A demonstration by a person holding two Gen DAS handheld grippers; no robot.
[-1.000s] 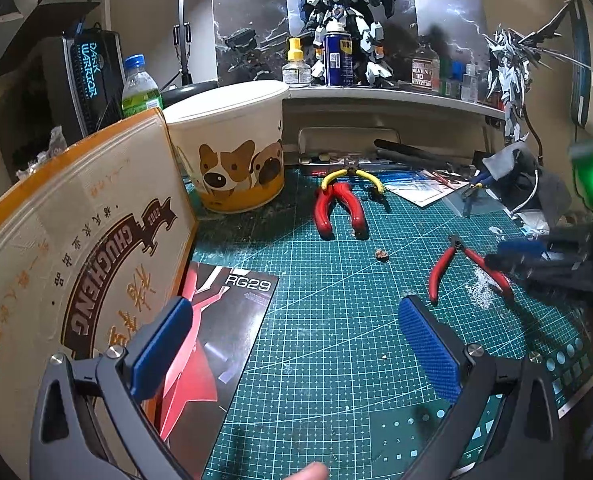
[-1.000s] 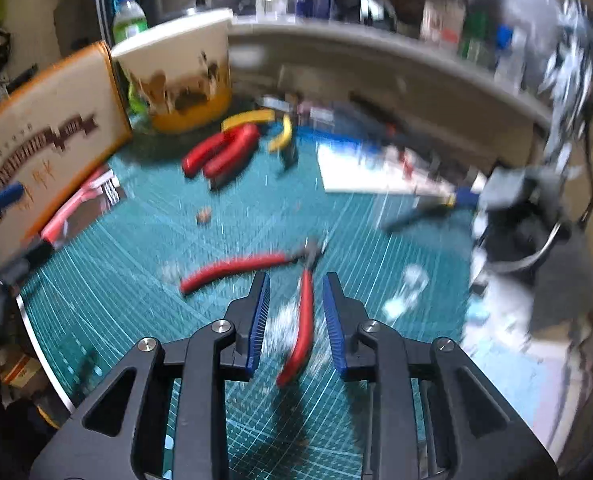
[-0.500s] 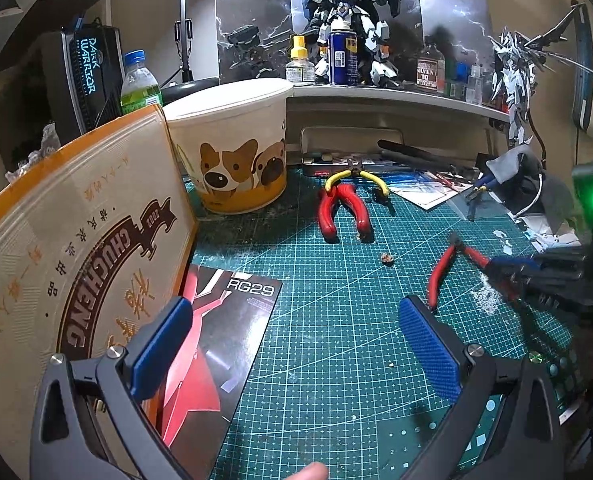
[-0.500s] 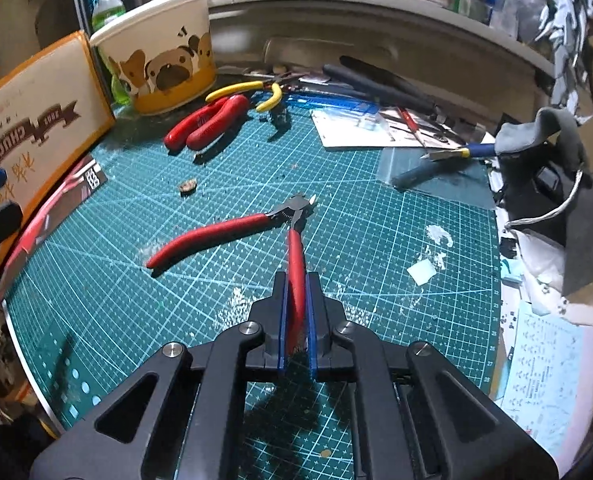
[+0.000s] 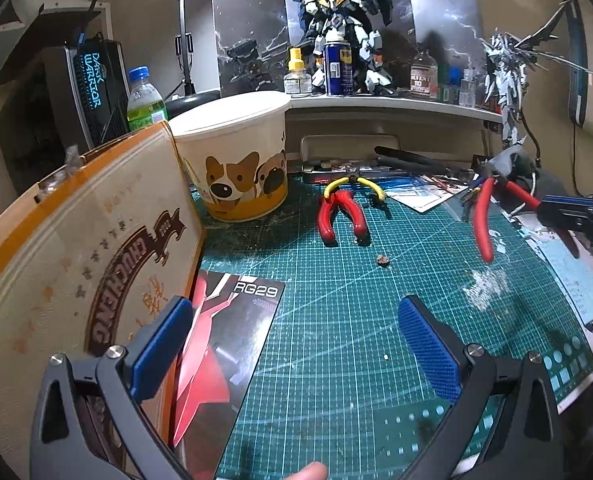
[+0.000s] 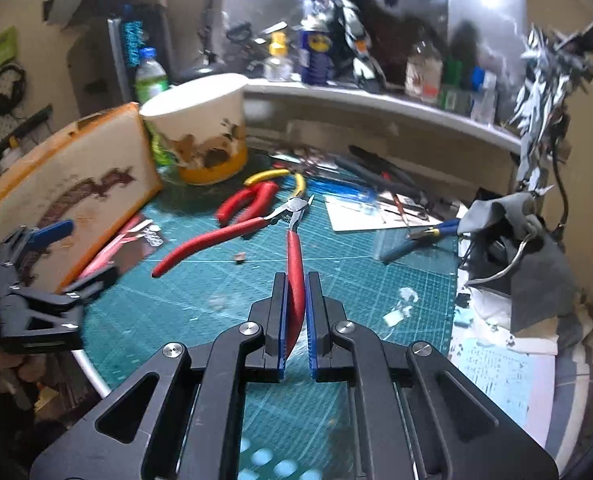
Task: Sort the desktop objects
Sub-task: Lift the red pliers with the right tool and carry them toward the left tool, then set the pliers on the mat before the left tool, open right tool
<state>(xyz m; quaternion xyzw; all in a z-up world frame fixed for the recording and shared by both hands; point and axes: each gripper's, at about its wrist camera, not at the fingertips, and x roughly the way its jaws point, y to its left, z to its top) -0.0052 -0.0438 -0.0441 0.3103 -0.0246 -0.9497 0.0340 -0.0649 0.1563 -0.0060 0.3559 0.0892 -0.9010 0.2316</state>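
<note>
bucket (image 5: 240,160) lidded; right gripper (image 6: 295,316) clamps red cutters (image 6: 264,226).

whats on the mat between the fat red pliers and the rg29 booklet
Only bare green mat, seen in the left wrist view, between the red pliers and the booklet.

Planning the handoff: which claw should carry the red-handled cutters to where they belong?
Right. The right claw is already shut on one handle of the red-handled cutters, lifted off the cutting mat. The left claw hangs open and empty near the booklet.
</note>
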